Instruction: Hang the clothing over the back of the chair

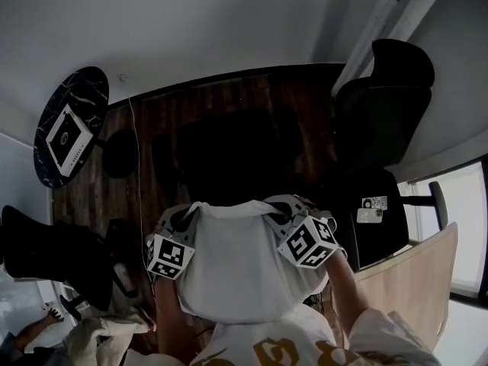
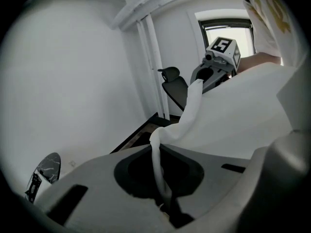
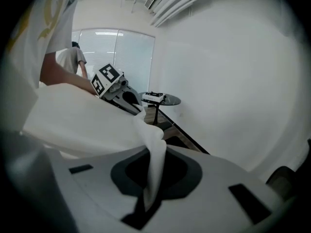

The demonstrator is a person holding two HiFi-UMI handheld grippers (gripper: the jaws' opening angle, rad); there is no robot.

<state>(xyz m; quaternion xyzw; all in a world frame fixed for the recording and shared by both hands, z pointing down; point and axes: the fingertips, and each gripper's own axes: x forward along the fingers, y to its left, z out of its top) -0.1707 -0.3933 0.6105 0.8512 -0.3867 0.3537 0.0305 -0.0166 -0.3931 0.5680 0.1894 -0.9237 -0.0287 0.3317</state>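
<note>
White cloth is pinched tight between the fingers (image 2: 97, 178) of the left gripper (image 2: 166, 204). A thin fold of it is squeezed right where they meet. The right gripper (image 3: 146, 198) does the same, with its fingers pressed together on another fold of the same clothing (image 1: 236, 261).

Each gripper holds one side of the top edge, and they are kept apart from each other. I think this is so the clothing opens out wide like a little sheet and does not bunch up. Spread like that, it should be easy to lay over something. Both grippers tip downward, toward the black chair (image 1: 229, 155) that stands just in front of the person on the wooden floor (image 1: 198, 101). That looks like the chair the clothing is meant for.

The clothing hangs in the air between the two grippers, close to the person's body. Its top edge is right by the chair. I cannot tell if it touches the chair yet.

It is plain white, thin and soft. It twists into a narrow rope near each pinch, then spreads out smooth. The middle sags a little. I see no print on it, but the person's own white shirt (image 1: 305, 349) has gold marks.
</note>
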